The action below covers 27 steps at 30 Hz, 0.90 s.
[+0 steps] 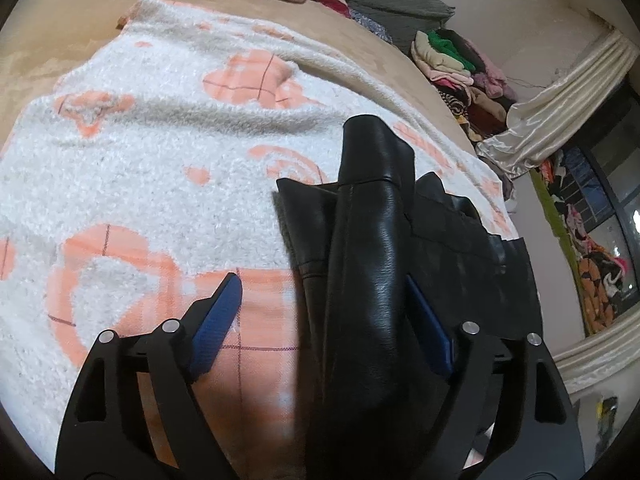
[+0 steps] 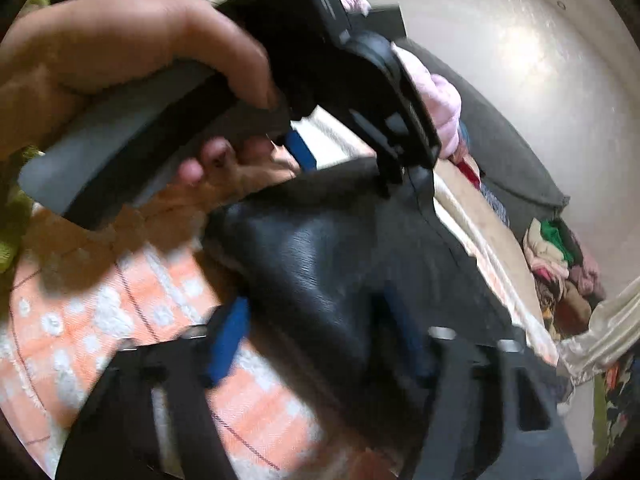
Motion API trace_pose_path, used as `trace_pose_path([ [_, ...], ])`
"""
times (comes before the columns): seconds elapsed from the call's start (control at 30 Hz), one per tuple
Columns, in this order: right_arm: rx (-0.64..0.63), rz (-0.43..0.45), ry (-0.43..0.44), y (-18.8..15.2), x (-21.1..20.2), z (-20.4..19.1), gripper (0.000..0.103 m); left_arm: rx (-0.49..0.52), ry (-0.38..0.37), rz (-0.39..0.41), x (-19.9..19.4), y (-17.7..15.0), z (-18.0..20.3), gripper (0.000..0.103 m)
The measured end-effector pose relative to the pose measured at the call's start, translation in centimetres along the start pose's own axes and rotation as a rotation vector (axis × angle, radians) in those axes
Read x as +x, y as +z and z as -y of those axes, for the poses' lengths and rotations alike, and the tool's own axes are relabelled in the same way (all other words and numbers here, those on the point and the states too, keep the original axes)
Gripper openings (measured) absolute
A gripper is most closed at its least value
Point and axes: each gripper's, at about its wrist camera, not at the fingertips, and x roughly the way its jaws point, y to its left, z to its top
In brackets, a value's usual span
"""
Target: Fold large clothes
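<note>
Two-handed folding of a black leather jacket [image 1: 372, 240], spread over a white-and-orange fleece blanket [image 1: 140, 160] on a bed [image 1: 40, 40], well apart from a heap of clothes [image 1: 452, 60] by the far wall. Left tongs [image 1: 322, 280] gaping wide astride a long leather sleeve or fold, gripping nothing: touching the leather with one blue pad [image 1: 430, 328], well clear of it with the other. Probably parked there to keep the strip lying straight down the garment rather than to lift it. Right tongs [image 2: 312, 300] roughly half closed, set round a bunched edge of the same jacket just below the left hand [image 2: 120, 60]; through the blur, impossible to tell a true pinch from a loose straddle. Likely held low and near the blanket for drawing that edge across the body of the jacket. Worth watching for: slick, stiff leather sliding out of a light pinch or springing back from a crease.
</note>
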Motion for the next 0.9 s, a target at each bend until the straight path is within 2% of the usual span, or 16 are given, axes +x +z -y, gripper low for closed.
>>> trace_pose_path([
  [0.07, -0.034, 0.043, -0.042, 0.3, -1.2, -0.2, 0.027, -0.019, -0.014, -0.012, 0.1, 0.0, -0.4, 0.073],
  [0.13, -0.026, 0.071, -0.064, 0.8, -2.2, 0.4, 0.023, -0.033, -0.039, -0.016, 0.1, -0.1, -0.4, 0.072],
  [0.2, 0.017, 0.091, -0.057, 0.8, -3.1, 1.4, 0.020, -0.043, -0.086, -0.017, -0.3, -0.2, 0.1, 0.057],
  [0.23, 0.052, 0.103, -0.051, 0.9, -3.7, 2.4, 0.019, -0.047, -0.120, -0.019, -0.4, -0.2, 0.6, 0.044],
  [0.27, 0.073, 0.111, -0.053, 1.1, -4.1, 3.0, 0.019, -0.048, -0.134, -0.017, -0.7, -0.1, 1.2, 0.041],
  [0.37, 0.134, 0.151, -0.055, 1.1, -6.0, 4.8, 0.018, 0.024, -0.098, 0.046, -2.6, 0.2, 4.7, 0.036],
  [0.47, 0.162, 0.196, -0.075, 0.6, -8.1, 6.6, 0.018, 0.037, -0.110, 0.080, -3.9, 0.6, 7.1, 0.035],
  [0.6, 0.239, 0.237, -0.099, -0.7, -10.9, 9.8, 0.017, 0.157, -0.087, 0.131, -5.4, 0.8, 13.7, 0.035],
  [0.77, 0.394, 0.257, -0.120, -3.8, -13.6, 14.6, 0.015, 0.291, -0.071, 0.133, -4.8, 0.5, 21.4, 0.038],
  [0.9, 0.478, 0.244, -0.141, -6.6, -14.4, 17.1, 0.013, 0.354, -0.067, 0.116, -3.1, -0.2, 25.6, 0.040],
])
